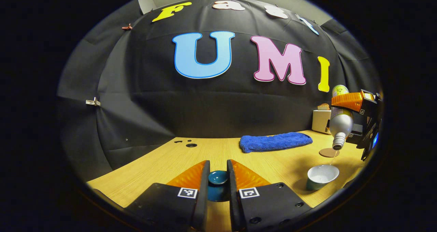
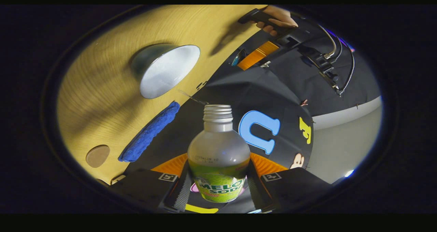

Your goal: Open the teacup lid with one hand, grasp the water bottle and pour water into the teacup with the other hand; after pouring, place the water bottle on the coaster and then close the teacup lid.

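Teacup (image 1: pixel 322 177), lid off, stands on the wooden table (image 1: pixel 164 160) at the right of the left gripper view, its pale inside showing; in the right gripper view we see it upper left, mouth turned toward the camera. Teacup lid (image 1: pixel 217 178): dark teal, pinched between the two fingers of the left gripper (image 1: pixel 218 180), held low over the near part of the table, well apart from the cup. Water bottle (image 2: pixel 219 157): silver body with a green label, uncapped, clamped between both fingers of the right gripper (image 2: pixel 218 180). In the left gripper view we note the bottle tipped steeply, neck down, above and just beyond the cup, with a thin stream of water (image 1: pixel 333 158) running from its mouth toward the cup's far rim. Coaster (image 1: pixel 329 152): round, brown, lying flat on the table behind the cup and under the bottle's neck as seen from the left; in the right gripper view it sits bare at lower left, beside one end of the towel. Blue towel (image 1: pixel 275 141): folded, lying along the table's back edge, left of the coaster. Pale box (image 1: pixel 321 120) stands in the far right corner by the wall. A hand (image 2: pixel 278 18) holding the left gripper shows at the top of the right gripper view.
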Tool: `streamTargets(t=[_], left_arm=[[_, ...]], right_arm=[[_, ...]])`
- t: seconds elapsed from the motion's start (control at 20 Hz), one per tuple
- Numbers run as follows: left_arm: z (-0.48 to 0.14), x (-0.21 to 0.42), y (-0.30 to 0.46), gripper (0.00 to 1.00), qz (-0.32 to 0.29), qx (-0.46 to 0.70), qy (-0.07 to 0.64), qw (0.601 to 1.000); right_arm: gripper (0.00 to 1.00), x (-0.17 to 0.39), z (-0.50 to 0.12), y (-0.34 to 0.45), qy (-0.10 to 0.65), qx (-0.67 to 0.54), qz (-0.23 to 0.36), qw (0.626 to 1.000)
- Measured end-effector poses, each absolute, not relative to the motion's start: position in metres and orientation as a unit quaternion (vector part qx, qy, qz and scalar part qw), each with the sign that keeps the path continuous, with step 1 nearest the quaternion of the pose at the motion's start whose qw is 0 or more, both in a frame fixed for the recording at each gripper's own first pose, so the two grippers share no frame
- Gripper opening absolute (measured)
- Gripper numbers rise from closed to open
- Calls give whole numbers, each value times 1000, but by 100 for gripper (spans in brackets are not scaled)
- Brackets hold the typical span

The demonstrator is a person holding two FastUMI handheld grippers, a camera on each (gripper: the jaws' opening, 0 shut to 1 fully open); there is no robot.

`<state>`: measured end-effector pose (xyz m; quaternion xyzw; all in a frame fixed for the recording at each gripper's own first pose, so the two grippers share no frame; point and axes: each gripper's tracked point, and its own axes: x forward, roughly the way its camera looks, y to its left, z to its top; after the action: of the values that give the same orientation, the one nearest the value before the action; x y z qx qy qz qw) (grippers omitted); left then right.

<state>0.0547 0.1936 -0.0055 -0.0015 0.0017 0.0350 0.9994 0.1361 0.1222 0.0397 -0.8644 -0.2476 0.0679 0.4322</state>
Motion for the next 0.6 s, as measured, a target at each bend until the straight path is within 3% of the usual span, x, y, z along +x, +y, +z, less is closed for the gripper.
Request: streamTargets(t=[0.6], left_arm=[[-6, 54, 194, 30, 35, -1, 2, 999]], right_arm=[[74, 132, 36, 131, -252, -864, 71, 430]])
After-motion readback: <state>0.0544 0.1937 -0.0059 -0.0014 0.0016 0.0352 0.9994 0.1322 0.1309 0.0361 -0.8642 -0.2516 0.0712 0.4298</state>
